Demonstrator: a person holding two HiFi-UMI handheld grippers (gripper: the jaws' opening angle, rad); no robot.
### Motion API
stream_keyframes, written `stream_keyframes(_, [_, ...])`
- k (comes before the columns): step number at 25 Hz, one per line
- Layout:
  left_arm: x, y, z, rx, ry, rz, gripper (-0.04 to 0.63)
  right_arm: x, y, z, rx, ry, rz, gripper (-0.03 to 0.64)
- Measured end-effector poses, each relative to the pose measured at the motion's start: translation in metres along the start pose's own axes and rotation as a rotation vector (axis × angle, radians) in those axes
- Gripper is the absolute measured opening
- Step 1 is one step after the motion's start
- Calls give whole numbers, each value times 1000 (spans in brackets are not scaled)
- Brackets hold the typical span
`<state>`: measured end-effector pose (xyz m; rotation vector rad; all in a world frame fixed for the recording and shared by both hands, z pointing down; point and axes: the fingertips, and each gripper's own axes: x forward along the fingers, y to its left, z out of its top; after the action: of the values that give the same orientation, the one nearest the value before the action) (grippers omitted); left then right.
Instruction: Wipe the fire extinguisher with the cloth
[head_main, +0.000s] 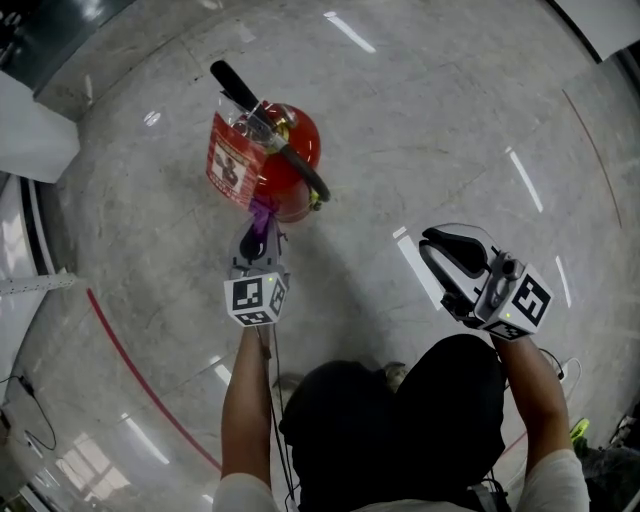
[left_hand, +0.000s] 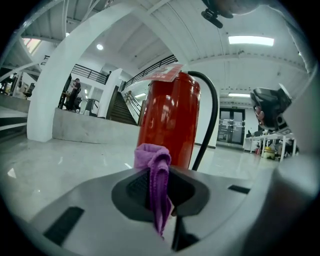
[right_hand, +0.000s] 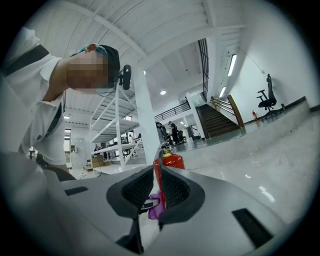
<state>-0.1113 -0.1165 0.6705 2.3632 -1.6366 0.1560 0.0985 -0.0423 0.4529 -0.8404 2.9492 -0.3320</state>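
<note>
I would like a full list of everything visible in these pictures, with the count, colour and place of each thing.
fire extinguisher: one, red, standing on the floor in front of the left gripper
hose: one, black, running down the side of the fire extinguisher
cloth: one, purple, pinched in the left gripper, close to the fire extinguisher
floor: one, grey and glossy, under everything
line: one, red, on the floor at the left of the head view
staircase: one, dark, far behind the fire extinguisher
left gripper: one, grey, shut on the cloth
right gripper: one, grey and black, jaws apart, empty, off to the right
left forearm: one, bare, behind the left gripper
right forearm: one, bare, behind the right gripper
</note>
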Motion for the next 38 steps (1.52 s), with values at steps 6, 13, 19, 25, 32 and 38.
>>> stream_keyframes(6, [1, -1, -7, -15, 4, 8, 51, 41, -25, -49, 6, 28, -70, 52])
stream_keyframes(13, [2, -8, -20, -3, 16, -4, 51, 81, -37, -109, 52, 103, -107, 48])
stream_keyframes(19, [7, -3, -39, -33, 33, 0, 51, 88, -30, -125, 83, 139, -65, 47])
stream_keyframes(25, [13, 0, -74, -65, 100, -7, 51, 85, -29, -125, 87, 152, -56, 46])
stream_keyframes(32, [18, 1, -107, -80, 202, -24, 51, 78, -33, -127, 101, 164, -59, 46])
stream_keyframes(38, [-16, 25, -63, -18, 95, 103, 51, 73, -37, -117, 120, 123, -65, 44])
